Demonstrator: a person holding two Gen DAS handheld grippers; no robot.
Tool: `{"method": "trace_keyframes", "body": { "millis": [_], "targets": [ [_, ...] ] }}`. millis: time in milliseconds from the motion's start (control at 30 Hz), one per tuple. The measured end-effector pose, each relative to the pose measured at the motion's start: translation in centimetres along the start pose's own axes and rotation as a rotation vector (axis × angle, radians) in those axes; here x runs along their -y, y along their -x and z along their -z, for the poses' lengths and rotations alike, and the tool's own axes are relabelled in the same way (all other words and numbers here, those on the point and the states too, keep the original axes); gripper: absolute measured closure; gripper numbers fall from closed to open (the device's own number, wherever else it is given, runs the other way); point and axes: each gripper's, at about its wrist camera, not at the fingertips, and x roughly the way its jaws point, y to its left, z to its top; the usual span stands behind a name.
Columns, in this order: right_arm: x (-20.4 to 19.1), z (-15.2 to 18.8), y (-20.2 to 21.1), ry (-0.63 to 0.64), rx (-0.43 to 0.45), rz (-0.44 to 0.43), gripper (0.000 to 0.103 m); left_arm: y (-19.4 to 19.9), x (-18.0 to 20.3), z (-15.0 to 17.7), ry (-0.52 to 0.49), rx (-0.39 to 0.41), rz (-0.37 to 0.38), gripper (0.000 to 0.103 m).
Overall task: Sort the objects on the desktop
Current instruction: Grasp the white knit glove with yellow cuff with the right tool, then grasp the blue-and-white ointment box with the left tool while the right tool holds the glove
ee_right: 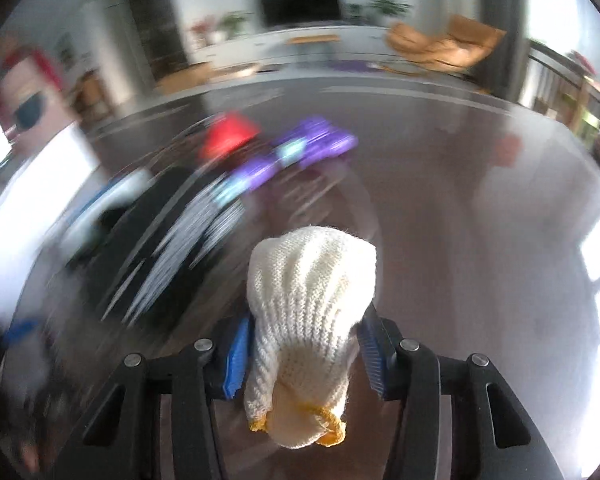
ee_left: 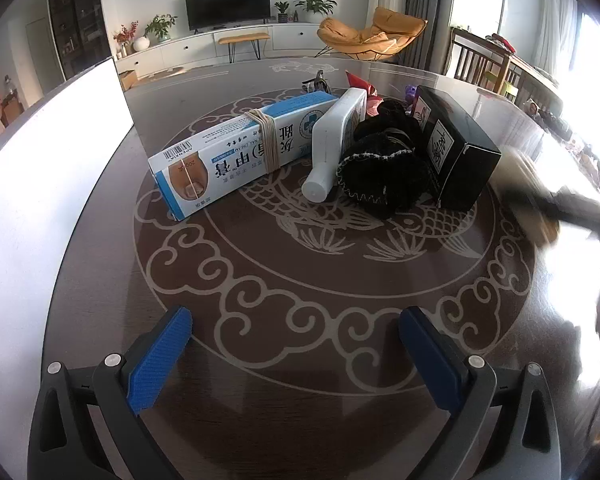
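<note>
My left gripper [ee_left: 296,344] is open and empty, low over the dark patterned table [ee_left: 300,264]. Ahead of it lie a blue-and-white carton bound with rubber bands [ee_left: 236,152], a white bottle [ee_left: 336,140], a black knitted item [ee_left: 384,168] and a black box [ee_left: 456,144]. My right gripper [ee_right: 304,356] is shut on a white knitted glove with a yellow cuff [ee_right: 308,312], held above the table. It shows blurred at the right of the left wrist view [ee_left: 540,200].
A white board [ee_left: 40,184] stands at the left. Red [ee_right: 228,136] and purple [ee_right: 300,152] objects lie blurred behind the black box. Red packets [ee_left: 360,84] and a clip [ee_left: 318,82] sit at the far side. Chairs stand beyond the table.
</note>
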Motion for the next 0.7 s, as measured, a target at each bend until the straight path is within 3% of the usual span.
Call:
{"method": "trace_keyframes", "body": {
  "millis": [100,167,267,333,467,533,700],
  "targets": [
    [-1.8,4.1,2.7,0.068,0.034,0.072,0.054,0.0,0.0,0.0,0.000,0.000,0.000,0.000],
    [-1.5,5.5,3.2,0.041,0.037,0.101,0.050,-0.1,0.0,0.0,0.000,0.000,0.000,0.000],
    [0.1,5.5,3.1,-0.017,0.038,0.092,0.038,-0.1,0.0,0.0,0.000,0.000,0.000,0.000],
    [1.0,5.1,2.4,-0.035,0.019,0.082,0.021,-0.1,0.0,0.0,0.000,0.000,0.000,0.000],
    [0.6,4.4,1.3,-0.006,-0.003,0.118,0.012,-0.1,0.0,0.0,0.000,0.000,0.000,0.000],
    [0.3,4.3,0.8,0.009,-0.018,0.132,0.004,0.0,0.0,0.1,-0.001,0.000,0.000,0.000],
    [1.2,4.4,1.2,-0.002,-0.027,0.130,0.000,0.0,0.0,0.1,0.001,0.000,0.000,0.000]
  ]
}}
